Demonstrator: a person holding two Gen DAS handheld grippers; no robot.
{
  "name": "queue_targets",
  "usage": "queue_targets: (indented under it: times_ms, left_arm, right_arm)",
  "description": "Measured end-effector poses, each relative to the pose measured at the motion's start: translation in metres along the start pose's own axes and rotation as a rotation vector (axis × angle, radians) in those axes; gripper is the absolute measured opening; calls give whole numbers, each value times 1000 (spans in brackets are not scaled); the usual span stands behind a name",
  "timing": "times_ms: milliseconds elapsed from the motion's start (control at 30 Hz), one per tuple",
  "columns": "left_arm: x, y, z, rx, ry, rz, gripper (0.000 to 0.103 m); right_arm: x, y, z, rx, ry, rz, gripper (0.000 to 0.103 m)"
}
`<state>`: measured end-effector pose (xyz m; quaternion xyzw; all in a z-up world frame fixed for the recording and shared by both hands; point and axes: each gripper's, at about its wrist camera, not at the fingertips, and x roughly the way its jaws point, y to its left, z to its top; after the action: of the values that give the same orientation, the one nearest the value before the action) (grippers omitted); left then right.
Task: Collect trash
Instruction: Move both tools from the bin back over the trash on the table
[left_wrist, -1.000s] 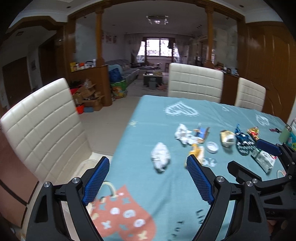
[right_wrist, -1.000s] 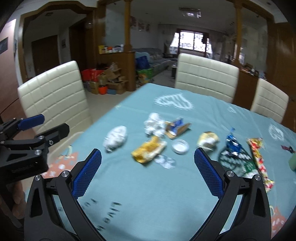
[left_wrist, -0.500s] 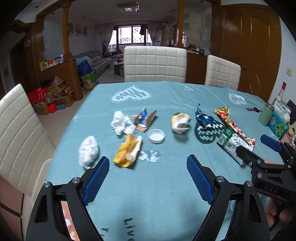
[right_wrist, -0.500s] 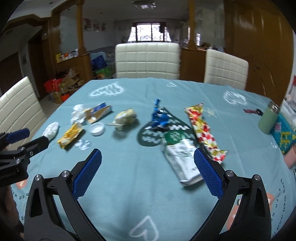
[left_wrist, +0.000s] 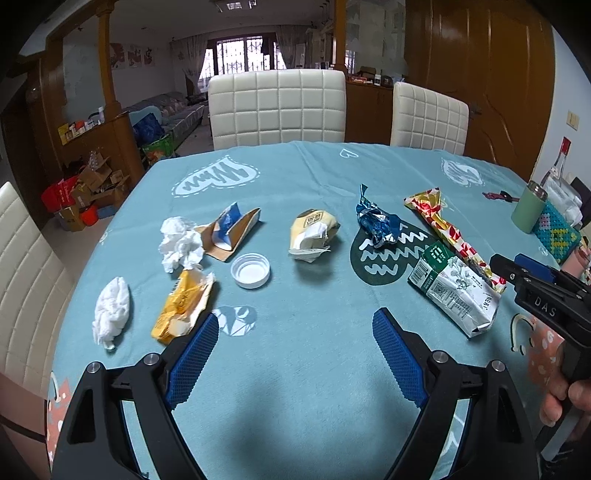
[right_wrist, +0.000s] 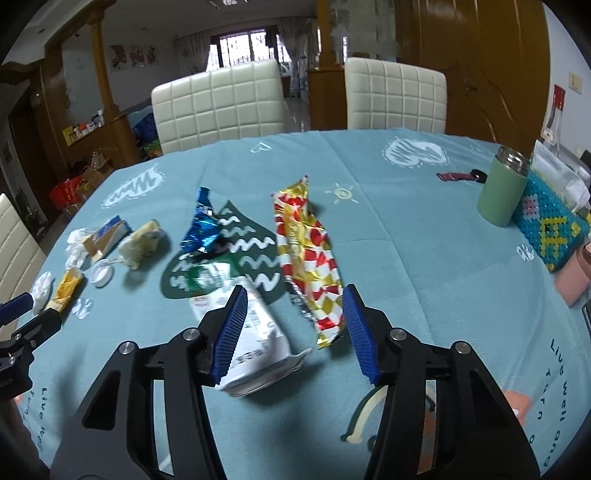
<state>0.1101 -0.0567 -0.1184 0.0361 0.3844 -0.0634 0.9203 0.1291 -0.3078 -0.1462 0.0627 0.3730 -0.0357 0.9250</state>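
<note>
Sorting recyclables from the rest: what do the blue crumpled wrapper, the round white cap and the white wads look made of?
Blue crumpled wrapper: looks like metallised foil or film, shiny with sharp creases. Round white cap: seemingly rigid plastic, smooth and matte, with a raised rim. White wads: probably tissue paper, soft and matte with fuzzy crumples.

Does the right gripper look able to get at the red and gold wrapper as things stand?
Probably yes. The right gripper is open, the red and gold wrapper lies just ahead between its fingers, and nothing covers it; the white and green packet lies alongside.
</note>
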Motion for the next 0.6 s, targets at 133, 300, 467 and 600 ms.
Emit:
queue_targets:
  times_ms: [133,300,467,600]
  left_arm:
    - [12,-1,4,3,16,18,83]
    - [21,14,7,-27,31,50,83]
    - [26,38,9,-62,40,101,83]
    - [28,62,8,-104,41,134,83]
  right_arm:
    - [21,-12,2,26,41,-1,55]
    - [45,-16,1,66,105,34,53]
    - [55,-13,0,85,122,75,17]
    - [54,-3,0,67,104,89,6]
